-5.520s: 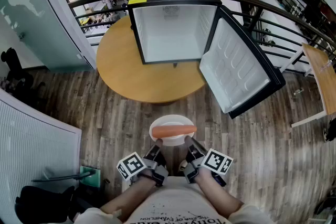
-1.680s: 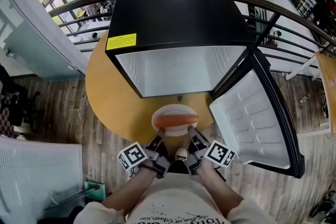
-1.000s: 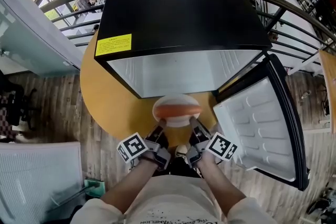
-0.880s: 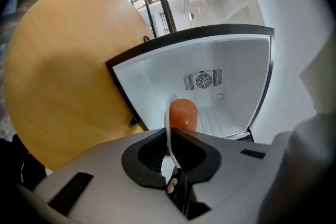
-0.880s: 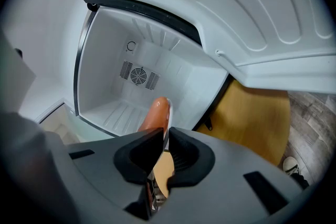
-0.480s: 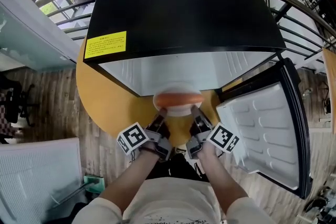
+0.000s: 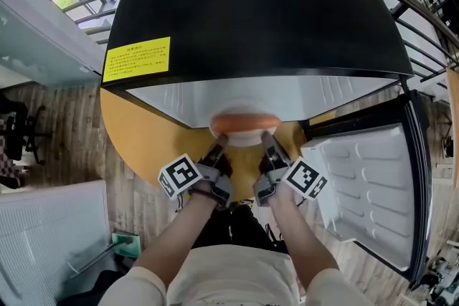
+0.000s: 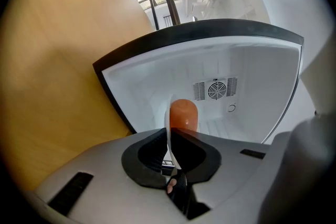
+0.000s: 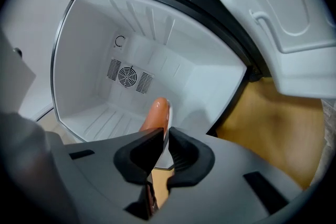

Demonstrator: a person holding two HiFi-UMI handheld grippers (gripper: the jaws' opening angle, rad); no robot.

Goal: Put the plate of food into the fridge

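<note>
Head view: the fridge (image 7: 251, 3) stands on a round wooden table (image 7: 136, 136) with its door (image 7: 373, 183) swung open to the right. The plate (image 7: 244, 137) carrying the orange-red, sausage-shaped food (image 7: 242, 122) sits at the mouth of the cabinet, over the lower lip of the opening. The left gripper (image 7: 219, 145) and the right gripper (image 7: 267, 142) each hold the near rim, one on either side of centre.

Left gripper view: the jaws stand narrow and are clamped on the thin white plate rim, which runs edge-on between the pads. Past the rim lie the food and the white fridge interior, with the fan vent (image 8: 215, 88) on the back wall. The table surface fills the left of this view.

Right gripper view: these jaws are likewise narrow and pinch the rim between the pads, with the food just beyond them. The ribbed cabinet floor (image 9: 102, 120) lies ahead and below, and nothing is visible on it. The door seal arcs overhead.

Step in hand, as a judgement: insertion. The plate is at the threshold and is not yet set down inside.

Next move: advance both grippers together and keep the plate level. Carry it over the ribbed floor, lower it until it rests, then part both pairs of jaws. Unequal travel between the two grippers would tilt the plate and could let the food roll.
</note>
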